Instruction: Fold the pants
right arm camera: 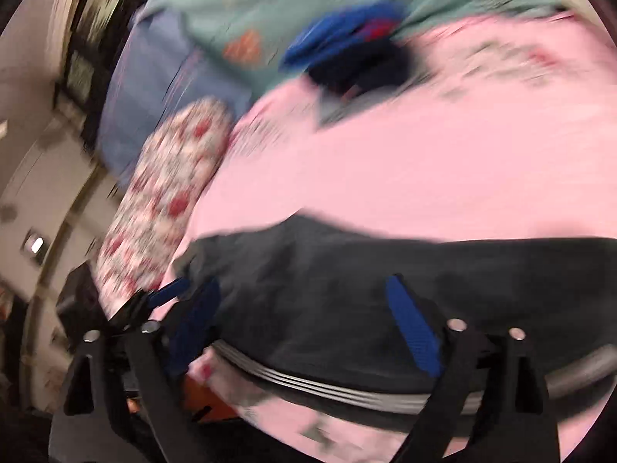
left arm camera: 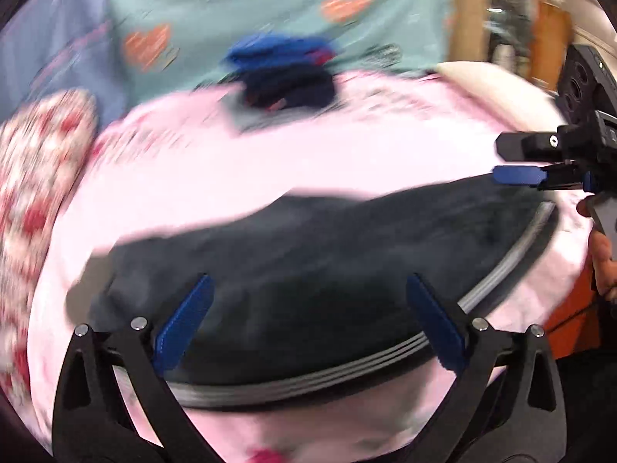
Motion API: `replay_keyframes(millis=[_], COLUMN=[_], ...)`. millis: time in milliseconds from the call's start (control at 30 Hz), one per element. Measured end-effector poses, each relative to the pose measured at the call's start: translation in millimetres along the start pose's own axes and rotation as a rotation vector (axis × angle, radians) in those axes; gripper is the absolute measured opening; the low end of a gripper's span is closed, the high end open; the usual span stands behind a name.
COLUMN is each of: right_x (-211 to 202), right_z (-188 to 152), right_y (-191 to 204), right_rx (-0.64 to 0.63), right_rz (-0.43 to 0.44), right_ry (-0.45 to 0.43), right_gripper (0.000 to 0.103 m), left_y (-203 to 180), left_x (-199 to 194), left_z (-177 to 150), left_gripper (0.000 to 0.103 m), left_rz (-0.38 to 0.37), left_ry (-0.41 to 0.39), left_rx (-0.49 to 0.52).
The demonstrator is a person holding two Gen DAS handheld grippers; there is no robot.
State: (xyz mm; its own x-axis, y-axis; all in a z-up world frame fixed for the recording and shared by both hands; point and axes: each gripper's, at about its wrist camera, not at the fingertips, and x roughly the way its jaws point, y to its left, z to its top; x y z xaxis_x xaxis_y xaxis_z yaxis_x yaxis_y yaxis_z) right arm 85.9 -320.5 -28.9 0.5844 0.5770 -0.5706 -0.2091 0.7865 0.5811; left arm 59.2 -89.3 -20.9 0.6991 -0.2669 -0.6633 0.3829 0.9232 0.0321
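Observation:
Dark pants [left arm camera: 308, 270] with grey side stripes [left arm camera: 308, 386] lie flat on a pink sheet [left arm camera: 308, 162]; they also show in the right wrist view [right arm camera: 327, 289]. My left gripper [left arm camera: 306, 320] is open just above the pants' near striped edge, holding nothing. My right gripper [right arm camera: 304, 328] is open over the pants, also empty. The right gripper shows at the right edge of the left wrist view [left arm camera: 516, 158], at the pants' right end. The left gripper's tip shows at the left in the right wrist view [right arm camera: 169, 291]. Both views are blurred.
A heap of blue and dark clothes [left arm camera: 285, 73] lies at the far edge of the pink sheet. A floral pillow [left arm camera: 34, 177] sits at the left. A teal cover with hearts [left arm camera: 231, 7] lies behind. Furniture [right arm camera: 58, 115] stands beyond the bed.

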Motion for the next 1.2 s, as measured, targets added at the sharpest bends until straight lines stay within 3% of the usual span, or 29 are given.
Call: replay_keyframes(millis=[100, 233, 333, 433, 500, 567, 633, 667, 700, 800, 900, 1067, 1200], right_x=[-77, -117, -115, -98, -79, -73, -70, -71, -70, -80, -88, -82, -38], right_z=[-20, -49, -60, -59, -57, -54, -52, -53, -51, -53, -48, -30, -23], right_y=[-52, -102, -131, -145, -156, -164, -165, -167, -165, -151, -129, -30, 45], right_rx=[0.139, 0.249, 0.301, 0.276, 0.294, 0.292, 0.271, 0.268, 0.261, 0.199, 0.147, -0.197, -0.398], right_rz=[-0.184, -0.320, -0.338, -0.334, -0.348, -0.365, -0.324, -0.291, -0.246, -0.200, -0.213, -0.319, -0.275], right_ry=[-0.138, -0.174, -0.177, -0.183, -0.161, -0.172, -0.178, -0.186, -0.200, -0.260, -0.298, -0.319, -0.227], right_gripper=[0.093, 0.093, 0.093, 0.092, 0.082, 0.078, 0.062, 0.045, 0.036, 0.032, 0.031, 0.031, 0.031], left_y=[-44, -92, -120, -139, -136, -131, -128, -128, -129, -130, -122, -80, -21], left_x=[8, 31, 59, 80, 96, 109, 109, 110, 111, 110, 105, 78, 47], left_z=[18, 32, 34, 27, 17, 10, 9, 10, 9, 11, 12, 13, -1], left_gripper=[0.101, 0.101, 0.101, 0.101, 0.101, 0.101, 0.101, 0.101, 0.101, 0.101, 0.101, 0.101, 0.101], left_rz=[-0.083, -0.181, -0.190, -0.207, -0.200, -0.210, -0.221, -0.217, -0.210, -0.210, -0.212, -0.180, -0.086], left_ry=[-0.018, -0.015, -0.002, 0.070, 0.133, 0.171, 0.170, 0.174, 0.176, 0.172, 0.152, 0.095, 0.056], left_rx=[0.057, 0.095, 0.101, 0.087, 0.072, 0.052, 0.036, 0.038, 0.041, 0.038, -0.001, -0.111, -0.224])
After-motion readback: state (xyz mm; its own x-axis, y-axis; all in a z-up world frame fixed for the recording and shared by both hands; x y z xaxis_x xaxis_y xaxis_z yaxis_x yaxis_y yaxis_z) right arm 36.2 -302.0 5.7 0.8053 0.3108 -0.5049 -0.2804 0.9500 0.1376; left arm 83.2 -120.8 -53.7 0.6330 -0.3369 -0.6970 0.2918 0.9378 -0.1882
